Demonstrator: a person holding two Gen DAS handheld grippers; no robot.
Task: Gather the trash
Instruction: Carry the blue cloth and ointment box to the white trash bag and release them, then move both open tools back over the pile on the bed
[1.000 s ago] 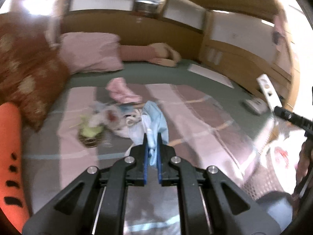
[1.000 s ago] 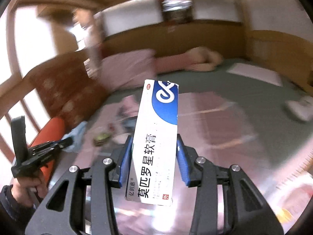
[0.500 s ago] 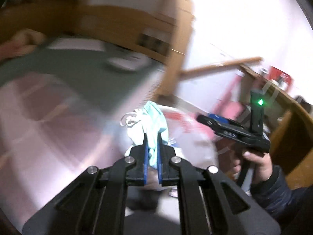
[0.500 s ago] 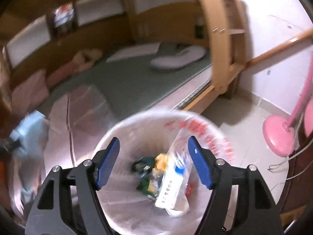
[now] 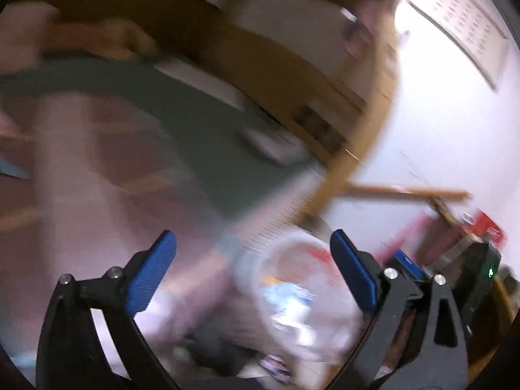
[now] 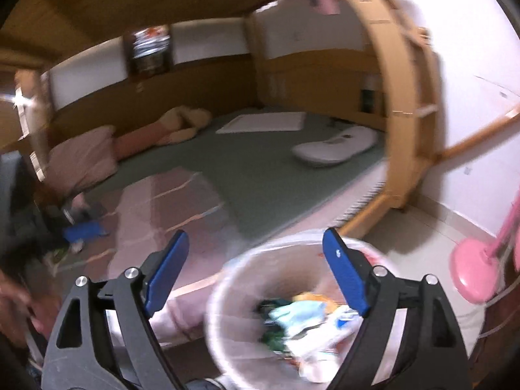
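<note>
A round trash bin with a clear bag liner stands beside the bed; it also shows, blurred, in the left wrist view. Inside lie a light blue face mask, a white box and other wrappers. My left gripper is open and empty above the bin's near side. My right gripper is open and empty over the bin's rim. The other gripper's blue pads show at the left of the right wrist view.
The bed carries a pink striped sheet, a green mat, a pink pillow, a plush toy and a white pad. A wooden bed frame post rises at right. A pink fan base stands on the floor.
My left gripper has opened and the blue mask it held now lies in the bin. My right gripper stays open and has drawn back from over the bin.
</note>
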